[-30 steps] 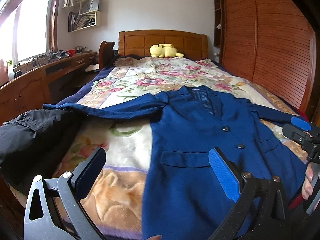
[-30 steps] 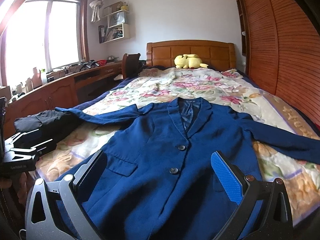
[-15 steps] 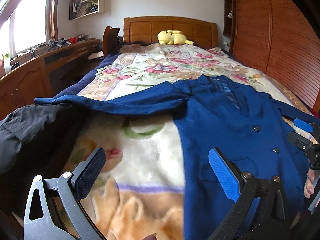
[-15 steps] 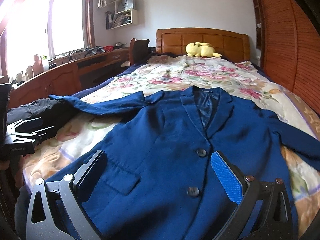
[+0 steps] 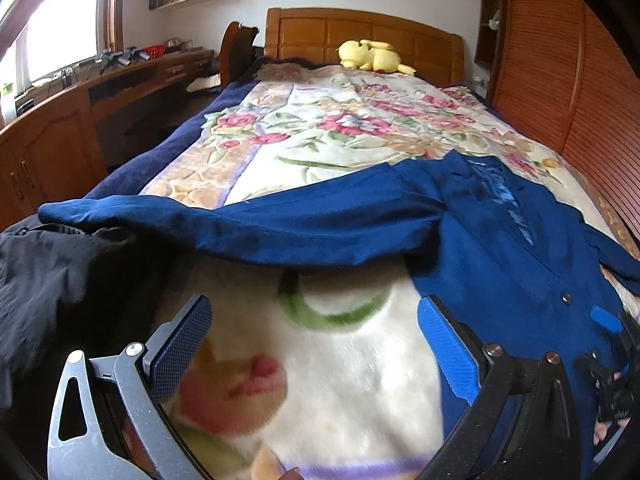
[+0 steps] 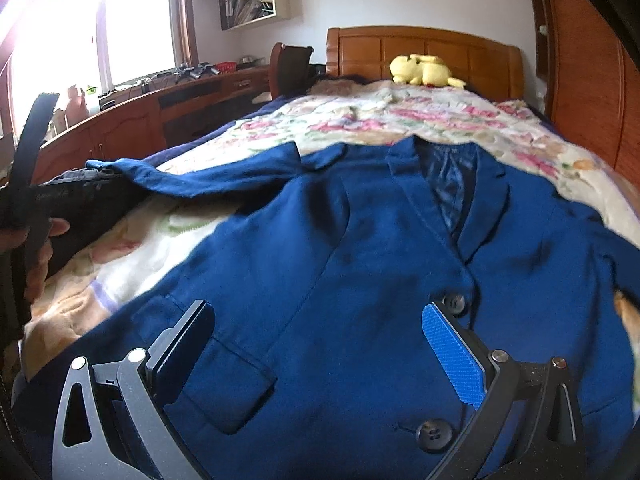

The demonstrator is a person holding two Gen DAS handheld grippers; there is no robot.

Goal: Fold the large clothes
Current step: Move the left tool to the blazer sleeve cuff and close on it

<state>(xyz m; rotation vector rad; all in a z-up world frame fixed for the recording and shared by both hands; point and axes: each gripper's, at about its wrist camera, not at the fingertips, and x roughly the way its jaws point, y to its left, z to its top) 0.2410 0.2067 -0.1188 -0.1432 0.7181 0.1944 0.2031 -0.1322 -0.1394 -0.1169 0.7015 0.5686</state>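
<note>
Both grippers, left (image 5: 314, 344) and right (image 6: 318, 348), hang released above the jacket (image 6: 360, 264). Grasp the outstretched sleeve (image 5: 248, 228) near its cuff, then fold it flat across the front.

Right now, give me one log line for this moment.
stage: approach | jacket: flat on bed, buttoned, unfolded | left gripper: open, near sleeve | right gripper: open, over jacket front
</note>
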